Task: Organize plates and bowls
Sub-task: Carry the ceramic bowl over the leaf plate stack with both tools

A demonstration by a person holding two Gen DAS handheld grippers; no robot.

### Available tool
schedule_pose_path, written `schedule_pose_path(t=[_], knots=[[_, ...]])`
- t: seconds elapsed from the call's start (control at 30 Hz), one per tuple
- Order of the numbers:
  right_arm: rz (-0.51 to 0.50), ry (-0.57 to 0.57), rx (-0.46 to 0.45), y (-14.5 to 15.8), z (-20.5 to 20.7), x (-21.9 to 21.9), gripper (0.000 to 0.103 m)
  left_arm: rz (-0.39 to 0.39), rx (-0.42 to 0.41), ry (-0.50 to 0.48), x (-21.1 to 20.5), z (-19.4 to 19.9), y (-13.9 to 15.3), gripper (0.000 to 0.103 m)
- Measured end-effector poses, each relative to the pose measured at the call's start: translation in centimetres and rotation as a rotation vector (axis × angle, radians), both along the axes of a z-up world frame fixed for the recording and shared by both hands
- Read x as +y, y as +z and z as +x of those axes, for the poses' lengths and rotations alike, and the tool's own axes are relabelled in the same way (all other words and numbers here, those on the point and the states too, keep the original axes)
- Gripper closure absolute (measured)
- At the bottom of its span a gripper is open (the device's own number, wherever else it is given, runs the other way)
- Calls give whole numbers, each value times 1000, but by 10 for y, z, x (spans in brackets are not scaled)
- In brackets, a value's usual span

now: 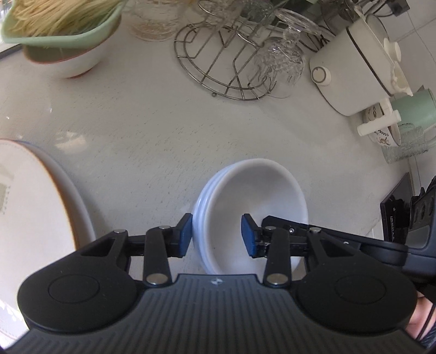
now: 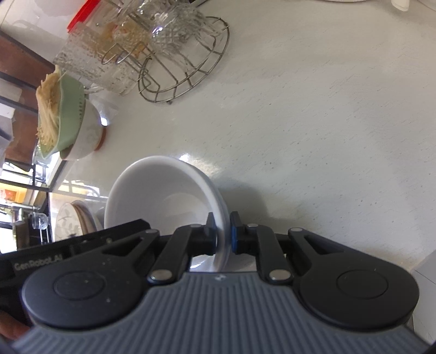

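Two grippers met at our stacked white bowls (image 1: 253,207): right gripper (image 2: 221,234) clenched the rim, left gripper (image 1: 216,235) straddled it unclenched; bowls might slip apart.

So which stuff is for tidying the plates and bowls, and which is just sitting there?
For the job:
white bowls
big plate
left gripper
right gripper

Just sitting there:
wire rack
glasses
noodle strainer
white pot

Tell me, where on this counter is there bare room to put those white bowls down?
The widest bare patch of counter lies between the white bowls, the wire rack and the noodle bowl. It is crowded along the back, around the glasses and the white pot.
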State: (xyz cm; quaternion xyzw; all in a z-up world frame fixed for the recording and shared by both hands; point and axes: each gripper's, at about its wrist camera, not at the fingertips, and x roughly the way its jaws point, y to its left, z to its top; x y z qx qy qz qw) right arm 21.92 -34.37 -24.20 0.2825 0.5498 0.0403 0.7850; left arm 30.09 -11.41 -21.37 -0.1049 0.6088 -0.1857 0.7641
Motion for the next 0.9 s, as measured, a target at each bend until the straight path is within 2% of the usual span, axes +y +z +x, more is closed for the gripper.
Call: schedule_pose_path(t=[0.37, 0.63, 0.9], knots=[[-25, 3, -12, 1, -1, 0, 90, 40, 0, -28, 1, 0, -18, 83], [-14, -2, -9, 4, -1, 3, 90, 38, -44, -13, 7, -5, -7, 85], [-40, 25, -66, 33, -5, 15, 90, 41, -90, -4, 14, -11, 23, 86]])
